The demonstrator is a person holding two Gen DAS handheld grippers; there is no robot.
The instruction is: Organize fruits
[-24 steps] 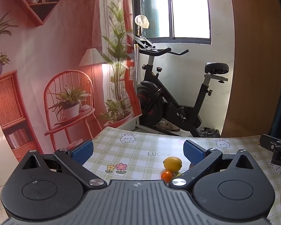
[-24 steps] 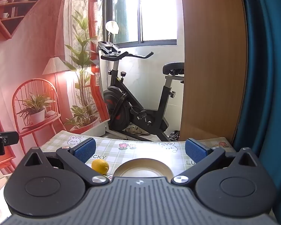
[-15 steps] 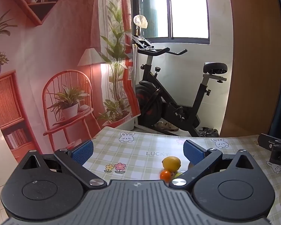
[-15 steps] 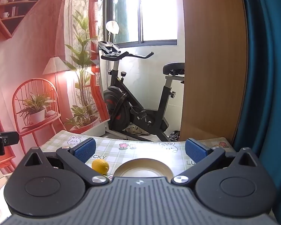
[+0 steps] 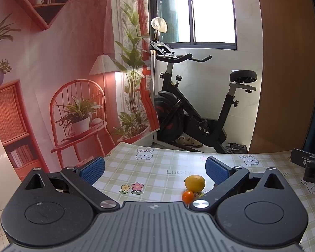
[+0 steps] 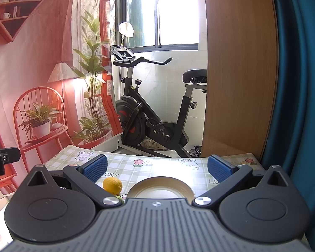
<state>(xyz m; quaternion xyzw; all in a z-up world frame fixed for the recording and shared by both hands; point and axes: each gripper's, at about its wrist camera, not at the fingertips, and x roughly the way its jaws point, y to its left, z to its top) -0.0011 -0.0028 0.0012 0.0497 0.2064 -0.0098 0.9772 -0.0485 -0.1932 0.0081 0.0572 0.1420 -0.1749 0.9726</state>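
Observation:
A yellow lemon (image 5: 194, 182) lies on the checked tablecloth (image 5: 153, 174), with a small orange fruit (image 5: 188, 196) just in front of it. My left gripper (image 5: 155, 169) is open and empty, above the table, with the fruits near its right finger. In the right wrist view the lemon (image 6: 112, 185) lies left of a tan plate (image 6: 161, 190), and a bit of a green fruit (image 6: 119, 198) shows at the gripper body's edge. My right gripper (image 6: 157, 168) is open and empty, above the plate.
An exercise bike (image 5: 191, 113) stands beyond the table's far edge. A printed backdrop (image 5: 52, 73) hangs at the left, a wooden panel (image 6: 239, 73) and blue curtain (image 6: 298, 84) at the right. The other gripper's tip (image 5: 308, 166) shows at the right edge.
The left wrist view has shifted slightly, so the fruits sit a little left and lower. The right view is unchanged.

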